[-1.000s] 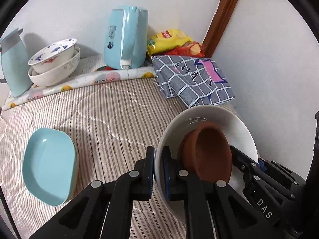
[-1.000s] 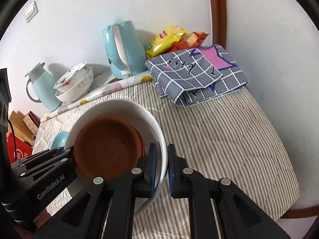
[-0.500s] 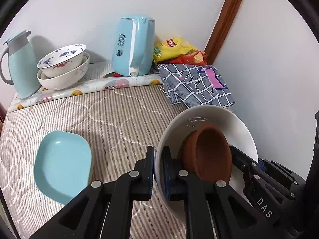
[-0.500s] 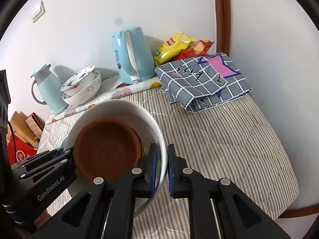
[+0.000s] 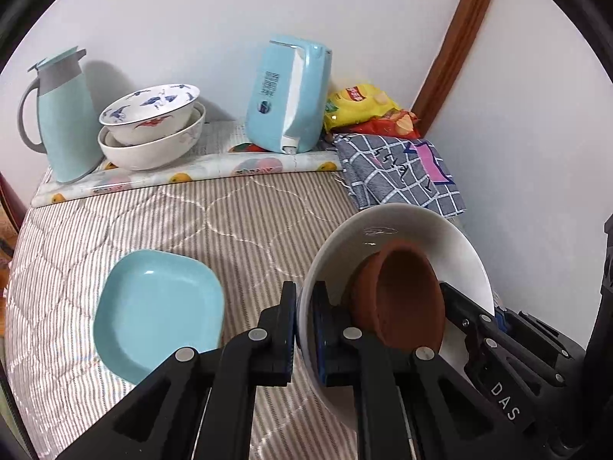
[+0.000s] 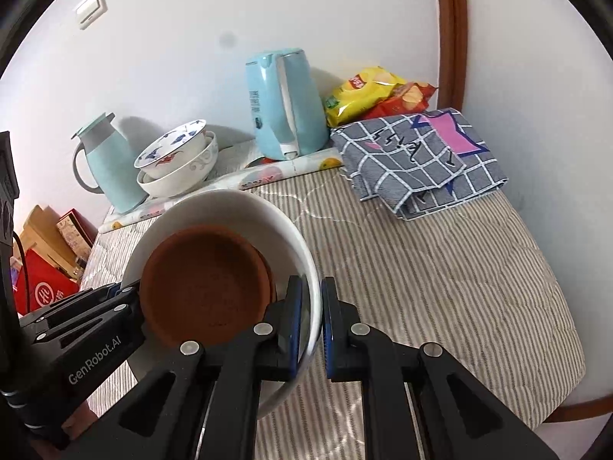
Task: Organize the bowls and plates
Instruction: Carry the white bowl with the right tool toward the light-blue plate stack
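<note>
A white bowl (image 5: pixel 417 234) with a brown clay dish (image 5: pixel 402 303) inside it is held above the striped table by both grippers. My left gripper (image 5: pixel 304 329) is shut on the bowl's left rim. My right gripper (image 6: pixel 312 326) is shut on its right rim, where the white bowl (image 6: pixel 283 226) and the brown dish (image 6: pixel 207 287) show from the other side. A light blue plate (image 5: pixel 157 314) lies on the table at the left. Two stacked patterned bowls (image 5: pixel 153 126) stand at the back.
A blue kettle (image 5: pixel 287 96), a blue thermos jug (image 5: pixel 61 115), chip bags (image 5: pixel 364 109) and a folded checked cloth (image 5: pixel 402 172) line the back by the wall. Red boxes (image 6: pixel 42 287) stand beside the table's left side. The table's right edge (image 6: pixel 574 406) is near.
Both grippers have drawn back and risen with the bowl held between them; the back items look farther off and more of the table and blue plate shows.
</note>
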A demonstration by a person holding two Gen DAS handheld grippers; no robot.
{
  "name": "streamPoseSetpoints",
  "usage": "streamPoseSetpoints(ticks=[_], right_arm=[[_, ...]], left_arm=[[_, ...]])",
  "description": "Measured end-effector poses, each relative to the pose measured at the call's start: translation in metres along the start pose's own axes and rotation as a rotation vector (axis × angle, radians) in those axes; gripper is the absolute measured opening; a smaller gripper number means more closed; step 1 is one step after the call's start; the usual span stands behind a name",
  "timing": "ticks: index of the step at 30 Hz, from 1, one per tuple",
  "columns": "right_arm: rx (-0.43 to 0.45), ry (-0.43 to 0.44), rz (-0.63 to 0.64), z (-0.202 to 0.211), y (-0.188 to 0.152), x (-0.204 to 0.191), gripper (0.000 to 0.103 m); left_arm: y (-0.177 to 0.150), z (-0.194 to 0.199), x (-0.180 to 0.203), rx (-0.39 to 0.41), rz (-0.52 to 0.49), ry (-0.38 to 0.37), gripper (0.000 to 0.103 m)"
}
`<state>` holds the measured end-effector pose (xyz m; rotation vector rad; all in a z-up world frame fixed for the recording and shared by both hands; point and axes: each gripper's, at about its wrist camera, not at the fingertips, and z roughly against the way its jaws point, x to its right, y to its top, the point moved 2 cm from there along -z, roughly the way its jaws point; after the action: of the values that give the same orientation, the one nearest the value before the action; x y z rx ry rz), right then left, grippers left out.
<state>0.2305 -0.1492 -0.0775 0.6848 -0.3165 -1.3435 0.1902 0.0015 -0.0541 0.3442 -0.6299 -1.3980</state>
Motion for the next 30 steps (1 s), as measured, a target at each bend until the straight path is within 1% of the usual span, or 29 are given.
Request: streamPoseSetpoints(ticks=[19, 30], right_arm=[[-0.022, 0.058, 0.053, -0.029, -0.001, -0.067, 0.009], [-0.038, 0.077, 0.084, -0.045, 0.000, -0.098, 0.009]], left_arm=[[0.001, 0.003, -0.072, -0.003, 0.071, 0.058, 0.009], [0.003, 0.002, -0.105, -0.002, 0.104, 0.071, 0.009]])
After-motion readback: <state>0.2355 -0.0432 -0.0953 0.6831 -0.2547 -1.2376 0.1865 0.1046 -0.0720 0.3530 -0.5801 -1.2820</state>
